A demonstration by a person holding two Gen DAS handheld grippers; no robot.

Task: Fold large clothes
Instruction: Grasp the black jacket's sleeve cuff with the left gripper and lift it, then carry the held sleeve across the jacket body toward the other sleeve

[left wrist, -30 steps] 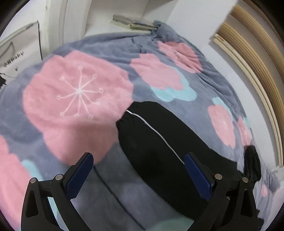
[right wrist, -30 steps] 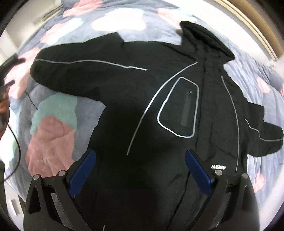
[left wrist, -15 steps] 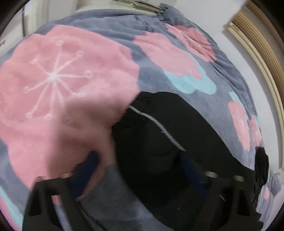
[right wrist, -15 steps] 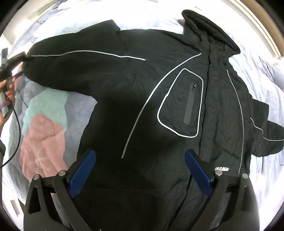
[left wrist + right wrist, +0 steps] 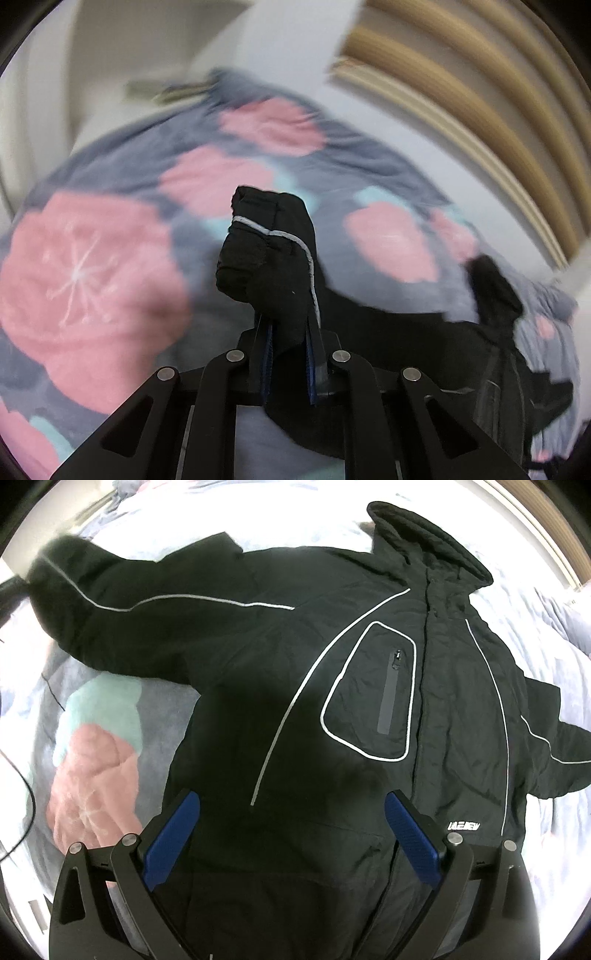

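Jaws of the left gripper are clamped on the cuff of one sleeve of a black jacket, the bunched cloth being held up off the flowered blanket that covers the bed; the grip at the sleeve's very end is judged to allow the whole sleeve to be swung across the body for a first fold. Jaws of the right gripper are spread wide and hold nothing, being poised above the lower front of the jacket, probably so the body can be pinned. The jacket is laid front up across the middle of the bed, hood toward the far edge, the other sleeve spread toward the opposite side.
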